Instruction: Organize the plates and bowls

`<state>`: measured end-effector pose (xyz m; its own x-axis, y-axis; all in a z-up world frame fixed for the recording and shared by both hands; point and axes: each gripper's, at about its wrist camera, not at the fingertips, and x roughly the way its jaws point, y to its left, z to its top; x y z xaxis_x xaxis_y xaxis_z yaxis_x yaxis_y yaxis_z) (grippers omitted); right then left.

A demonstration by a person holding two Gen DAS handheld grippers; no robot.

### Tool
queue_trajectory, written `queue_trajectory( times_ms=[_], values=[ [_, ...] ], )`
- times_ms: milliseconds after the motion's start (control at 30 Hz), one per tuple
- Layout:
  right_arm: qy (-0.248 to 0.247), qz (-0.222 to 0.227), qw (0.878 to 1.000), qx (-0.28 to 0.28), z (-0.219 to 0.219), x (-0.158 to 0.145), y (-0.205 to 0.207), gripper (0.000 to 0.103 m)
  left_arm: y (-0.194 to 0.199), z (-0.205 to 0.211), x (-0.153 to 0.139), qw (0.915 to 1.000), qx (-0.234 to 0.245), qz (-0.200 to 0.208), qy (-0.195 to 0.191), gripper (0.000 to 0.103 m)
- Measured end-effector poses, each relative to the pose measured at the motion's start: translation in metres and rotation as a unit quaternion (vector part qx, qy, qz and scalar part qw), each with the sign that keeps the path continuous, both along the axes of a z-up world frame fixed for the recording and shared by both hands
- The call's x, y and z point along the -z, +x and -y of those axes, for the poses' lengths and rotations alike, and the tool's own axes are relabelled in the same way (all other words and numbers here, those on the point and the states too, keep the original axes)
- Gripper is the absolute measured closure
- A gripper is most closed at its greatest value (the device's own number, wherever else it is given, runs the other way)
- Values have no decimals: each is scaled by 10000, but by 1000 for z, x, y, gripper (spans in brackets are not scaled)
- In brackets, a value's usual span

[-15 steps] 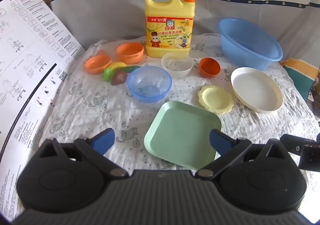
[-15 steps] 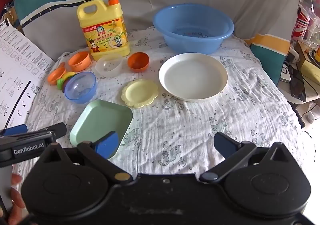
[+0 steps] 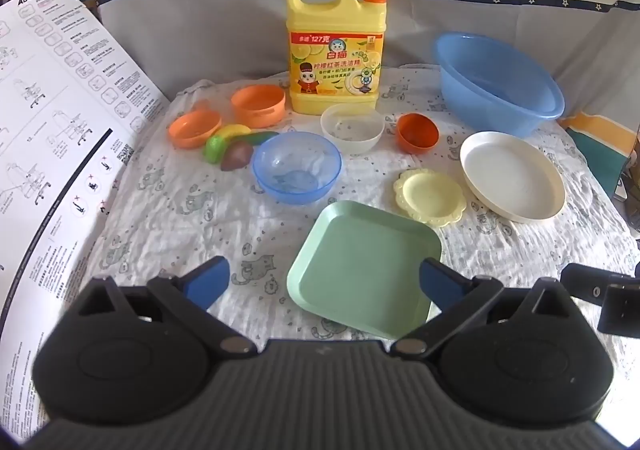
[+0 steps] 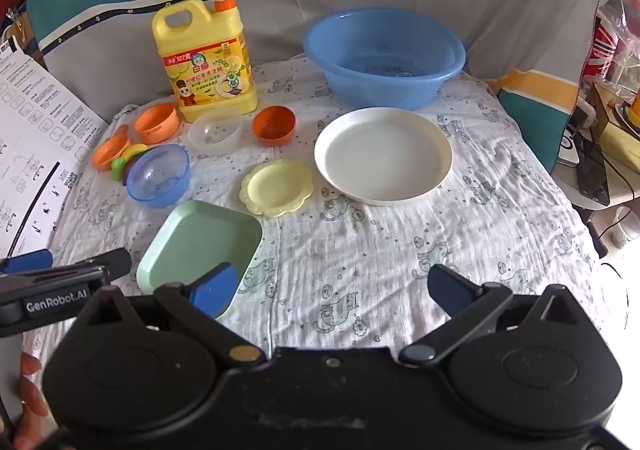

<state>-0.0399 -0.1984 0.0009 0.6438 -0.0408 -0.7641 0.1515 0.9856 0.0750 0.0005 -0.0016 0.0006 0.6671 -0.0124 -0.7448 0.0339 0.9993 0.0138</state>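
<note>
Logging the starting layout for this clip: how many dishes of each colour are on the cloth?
Orange: 3
Blue: 2, a small bowl and a basin
Clear: 1
White: 1
Yellow: 1
Green: 1
Total: 9

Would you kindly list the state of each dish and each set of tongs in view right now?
Left tongs: open, empty.
Right tongs: open, empty.
Green square plate: upright, empty.
Yellow scalloped plate: upright, empty.
White plate: upright, empty.
Blue bowl: upright, empty.
Clear bowl: upright, empty.
Blue basin: upright, no dishes inside.
Soap bottle: standing, pump on.
</note>
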Motion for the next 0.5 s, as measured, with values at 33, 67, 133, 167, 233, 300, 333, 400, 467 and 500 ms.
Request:
queue_trajectory(
  times_ms=[33,67,133,167,233,300,333,400,467,500],
  values=[
    [-2,5,10000,1,-1,0,-1,0,0,0,0,10000,0,3,-1,0],
    [-6,11,10000,0,-1,0,-2,0,0,0,-1,10000,0,0,-1,0],
    [6,11,10000,13,1,-3,-1,0,0,1,-1,10000,-3,-3,6,0],
    [5,13,10000,11,1,-3,-2,0,1,1,-1,10000,-3,-3,8,0],
    [5,13,10000,10,1,-3,-2,0,1,1,-2,10000,-3,-2,21,0],
    [6,14,10000,11,1,-3,-2,0,2,2,-3,10000,3,-2,27,0],
    [10,15,10000,12,1,-3,-1,0,2,2,-4,10000,4,-3,28,0],
    [10,24,10000,14,1,-4,-1,0,2,2,-3,10000,-5,-3,29,0],
    [7,22,10000,21,1,-3,-1,0,2,2,-4,10000,-5,-2,27,0],
    [14,18,10000,25,1,-3,-1,0,2,2,-5,10000,-3,5,25,0]
  ],
)
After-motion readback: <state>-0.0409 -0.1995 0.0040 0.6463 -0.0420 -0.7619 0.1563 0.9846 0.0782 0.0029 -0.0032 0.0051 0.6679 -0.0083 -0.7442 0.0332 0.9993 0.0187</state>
